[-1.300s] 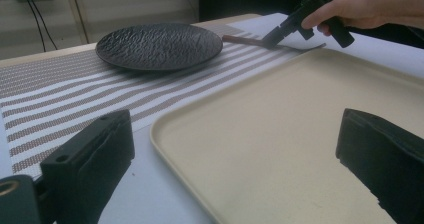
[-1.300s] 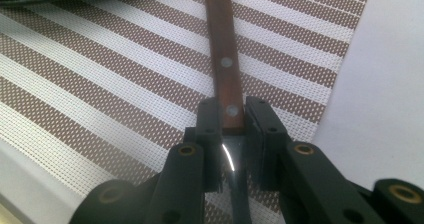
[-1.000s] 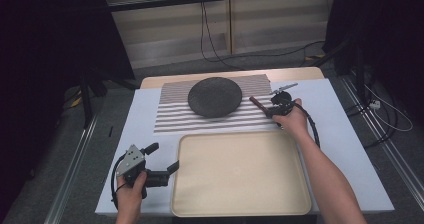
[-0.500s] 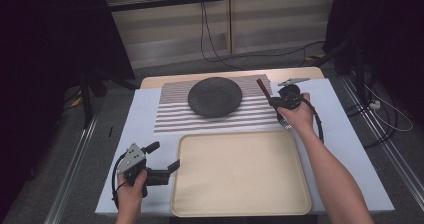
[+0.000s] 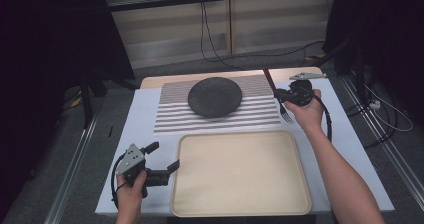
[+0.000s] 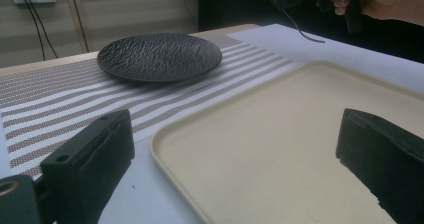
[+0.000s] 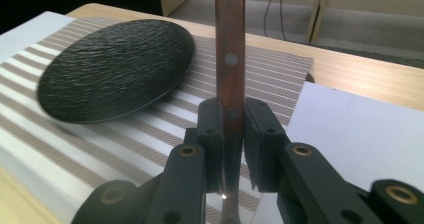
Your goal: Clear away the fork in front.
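Note:
My right gripper [image 5: 281, 97] is shut on a fork's brown wooden handle [image 7: 230, 44], which stands up between the pads just right of the striped placemat [image 5: 175, 116]. The fork's metal tines [image 5: 286, 116] hang below the hand, above the white sheet. A black textured plate [image 5: 215, 97] lies on the placemat, left of that gripper. My left gripper [image 5: 165, 159] rests at the near left, jaws wide open and holding nothing, at the left rim of the beige tray [image 5: 176, 184]. In the left gripper view the tray [image 6: 280, 134] lies between the jaws and the plate [image 6: 159, 56] lies beyond.
A white sheet [image 5: 145, 114] covers the table under the placemat and tray. A cable trails from the right gripper along the forearm [image 5: 328, 129]. The wooden table edge [image 5: 150, 81] and a small grey plate [image 5: 306, 76] lie at the far side. Dark frames flank the table.
The right gripper has risen with the fork and drifted toward the far right corner of the placemat; the handle now points up and away. The left gripper has not moved.

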Motion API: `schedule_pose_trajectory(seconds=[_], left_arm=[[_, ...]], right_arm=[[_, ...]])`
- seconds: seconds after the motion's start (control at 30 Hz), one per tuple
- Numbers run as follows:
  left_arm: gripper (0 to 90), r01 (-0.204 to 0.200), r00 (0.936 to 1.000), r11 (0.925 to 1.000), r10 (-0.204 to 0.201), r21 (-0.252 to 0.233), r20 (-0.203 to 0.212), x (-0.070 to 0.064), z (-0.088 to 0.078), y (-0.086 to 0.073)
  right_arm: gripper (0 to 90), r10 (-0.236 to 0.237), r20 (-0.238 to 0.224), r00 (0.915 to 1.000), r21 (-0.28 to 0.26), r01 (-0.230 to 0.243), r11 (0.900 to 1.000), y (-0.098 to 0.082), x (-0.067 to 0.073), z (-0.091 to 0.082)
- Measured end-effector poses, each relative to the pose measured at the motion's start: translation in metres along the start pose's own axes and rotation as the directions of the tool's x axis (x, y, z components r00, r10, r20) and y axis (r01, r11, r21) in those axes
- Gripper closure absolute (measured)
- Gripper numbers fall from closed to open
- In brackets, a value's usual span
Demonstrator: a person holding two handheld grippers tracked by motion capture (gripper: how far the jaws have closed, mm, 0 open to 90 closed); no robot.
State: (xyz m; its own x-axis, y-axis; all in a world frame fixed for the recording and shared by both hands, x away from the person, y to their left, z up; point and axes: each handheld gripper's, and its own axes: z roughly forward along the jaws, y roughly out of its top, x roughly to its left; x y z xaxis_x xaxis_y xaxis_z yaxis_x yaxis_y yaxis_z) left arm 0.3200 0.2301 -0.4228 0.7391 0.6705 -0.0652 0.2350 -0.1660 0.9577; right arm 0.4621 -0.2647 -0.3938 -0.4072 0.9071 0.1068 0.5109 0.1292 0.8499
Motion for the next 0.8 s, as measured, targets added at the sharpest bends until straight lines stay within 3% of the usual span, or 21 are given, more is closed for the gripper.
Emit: schedule_pose_trajectory(seconds=[0.13, 0.33, 0.8], left_arm=[[2.5, -0.002, 1.0, 1.0, 0.002, -0.003, 0.004, -0.001, 0.0, 0.0], [2.5, 0.0, 1.0, 1.0, 0.0, -0.002, 0.006, -0.003, 0.0, 0.001], [2.5, -0.007, 0.9999, 1.0, 0.007, 0.003, 0.016, -0.007, 0.003, 0.002]], right_arm=[[78.7, -0.039, -0.044, 0.9983, 0.018, 0.04, 0.999, -0.007, 0.013, -0.007], [78.6, -0.026, -0.13, 0.9911, -0.015, 0.025, 1.0, -0.023, 0.028, -0.02], [78.6, -0.018, -0.205, 0.9785, -0.058, 0.006, 0.998, -0.049, 0.045, -0.048]])
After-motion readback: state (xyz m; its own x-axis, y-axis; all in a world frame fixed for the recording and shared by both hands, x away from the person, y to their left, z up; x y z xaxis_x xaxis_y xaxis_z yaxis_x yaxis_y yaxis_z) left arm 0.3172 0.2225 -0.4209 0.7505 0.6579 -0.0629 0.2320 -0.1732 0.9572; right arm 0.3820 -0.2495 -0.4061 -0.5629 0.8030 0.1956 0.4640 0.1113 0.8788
